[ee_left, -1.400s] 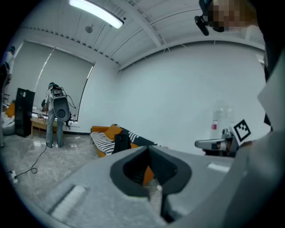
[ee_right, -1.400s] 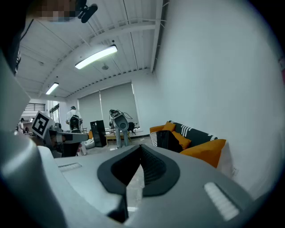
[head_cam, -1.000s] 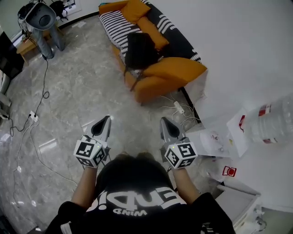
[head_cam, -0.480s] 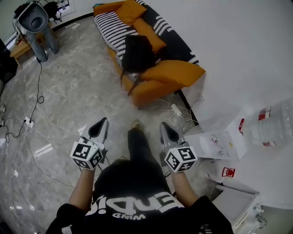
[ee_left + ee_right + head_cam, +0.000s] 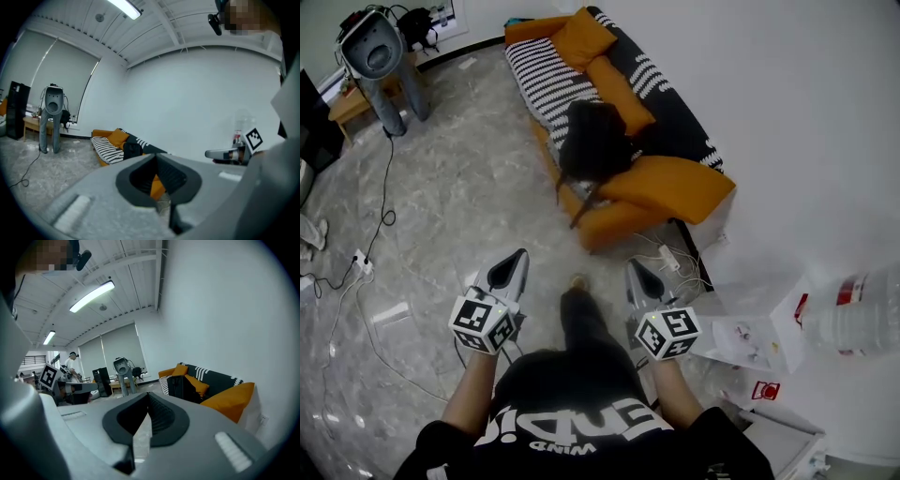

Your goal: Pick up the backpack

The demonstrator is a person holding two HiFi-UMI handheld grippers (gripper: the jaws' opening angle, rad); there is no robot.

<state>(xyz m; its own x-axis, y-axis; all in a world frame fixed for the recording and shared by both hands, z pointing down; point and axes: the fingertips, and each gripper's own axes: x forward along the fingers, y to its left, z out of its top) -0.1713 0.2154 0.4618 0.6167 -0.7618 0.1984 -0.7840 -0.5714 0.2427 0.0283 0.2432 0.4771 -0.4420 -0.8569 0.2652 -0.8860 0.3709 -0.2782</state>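
The black backpack (image 5: 595, 141) sits on the seat of an orange sofa (image 5: 661, 192) with a striped cover, leaning against an orange cushion. Both grippers are held out in front of the person, well short of the sofa, over the marble floor. My left gripper (image 5: 515, 260) is shut and empty, and my right gripper (image 5: 634, 273) is also shut and empty. The left gripper view shows the backpack (image 5: 132, 150) small and far off past the closed jaws. From the right gripper view the backpack (image 5: 181, 387) stands right of the jaw tips.
A grey standing machine (image 5: 382, 47) and a low wooden table are at the far left. Cables (image 5: 380, 220) trail over the floor at left. A power strip (image 5: 667, 259) with cords lies by the sofa's near end. A big water bottle (image 5: 862, 305) and a white box (image 5: 750, 328) are at right.
The sofa and backpack have come closer in the head view. One leg has stepped forward between the grippers. Both grippers moved forward and stayed shut.
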